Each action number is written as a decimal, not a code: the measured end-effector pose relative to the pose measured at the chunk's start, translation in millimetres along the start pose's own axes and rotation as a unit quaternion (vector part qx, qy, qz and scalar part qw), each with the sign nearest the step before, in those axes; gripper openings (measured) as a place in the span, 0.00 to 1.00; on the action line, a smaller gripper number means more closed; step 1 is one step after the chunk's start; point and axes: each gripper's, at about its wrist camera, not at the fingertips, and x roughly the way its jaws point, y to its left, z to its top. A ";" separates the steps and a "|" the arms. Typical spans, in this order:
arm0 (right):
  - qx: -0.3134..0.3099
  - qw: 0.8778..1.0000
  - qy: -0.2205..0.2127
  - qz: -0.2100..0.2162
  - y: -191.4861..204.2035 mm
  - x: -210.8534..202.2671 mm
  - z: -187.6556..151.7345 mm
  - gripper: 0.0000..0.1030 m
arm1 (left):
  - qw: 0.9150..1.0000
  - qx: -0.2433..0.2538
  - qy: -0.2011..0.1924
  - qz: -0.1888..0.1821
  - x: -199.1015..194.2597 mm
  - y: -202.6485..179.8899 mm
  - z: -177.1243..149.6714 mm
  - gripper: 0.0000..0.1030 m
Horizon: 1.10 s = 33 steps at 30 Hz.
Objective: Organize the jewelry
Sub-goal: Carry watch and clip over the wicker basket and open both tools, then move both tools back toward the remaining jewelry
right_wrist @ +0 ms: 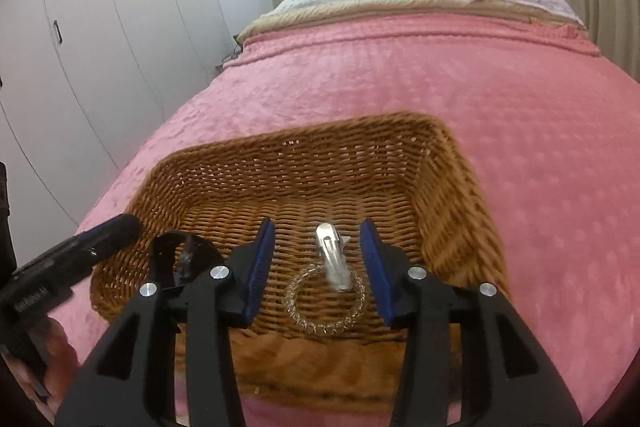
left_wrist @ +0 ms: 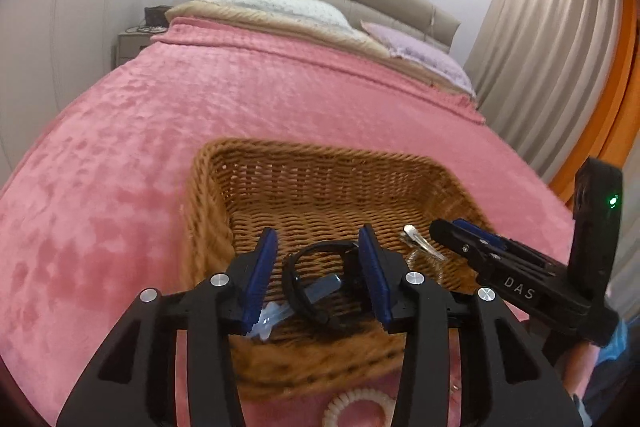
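Jewelry lay in the wicker basket [left_wrist: 224, 195] on the pink blanket [left_wrist: 120, 147]: between the left gripper's [left_wrist: 318, 267] spread jaws sat a black band [left_wrist: 304, 267], unpinched. From the right wrist, the right gripper's [right_wrist: 318, 263] parted jaws flanked a silver clip [right_wrist: 332, 255] atop a clear coil ring [right_wrist: 304, 319].

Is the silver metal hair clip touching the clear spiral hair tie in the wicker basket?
Touching. The right wrist view shows the silver metal hair clip lying across the upper rim of the clear spiral hair tie, overlapping it on the wicker basket floor.
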 end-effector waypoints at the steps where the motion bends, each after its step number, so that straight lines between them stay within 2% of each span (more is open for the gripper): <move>1: 0.000 1.000 -0.005 0.001 1.2 -9.4 -1.0 0.40 | 1.000 0.000 -0.004 -0.005 -6.8 -0.6 0.6 0.39; 5: -0.008 1.000 -0.024 0.010 9.0 -48.0 -8.3 0.40 | 0.999 0.006 -0.028 -0.029 -52.9 -3.3 -3.4 0.39; 8: -0.025 0.999 -0.033 0.011 16.6 -78.0 -24.1 0.40 | 0.999 0.016 -0.040 -0.024 -90.0 -3.8 -19.7 0.39; 11: -0.045 0.998 -0.038 -0.010 23.5 -97.3 -45.2 0.40 | 0.999 0.005 -0.036 -0.018 -111.8 -2.3 -38.2 0.39; 14: -0.037 0.999 -0.022 -0.008 22.2 -105.6 -67.0 0.40 | 0.999 -0.003 -0.028 -0.022 -123.6 0.1 -57.2 0.39; 23: -0.025 0.999 0.028 -0.009 18.6 -114.7 -128.3 0.40 | 0.999 -0.011 0.031 -0.019 -108.9 13.3 -105.9 0.39; 27: -0.027 0.999 0.037 -0.005 18.1 -111.9 -139.6 0.40 | 0.997 0.016 0.081 -0.006 -81.6 5.9 -122.6 0.39; 29: -0.030 0.999 0.041 -0.005 19.2 -108.4 -140.4 0.40 | 0.996 0.028 0.086 0.016 -75.1 1.1 -124.8 0.39; 33: -0.039 0.998 0.057 -0.010 22.5 -100.1 -142.9 0.40 | 0.996 0.033 0.073 0.027 -71.5 -3.1 -117.9 0.39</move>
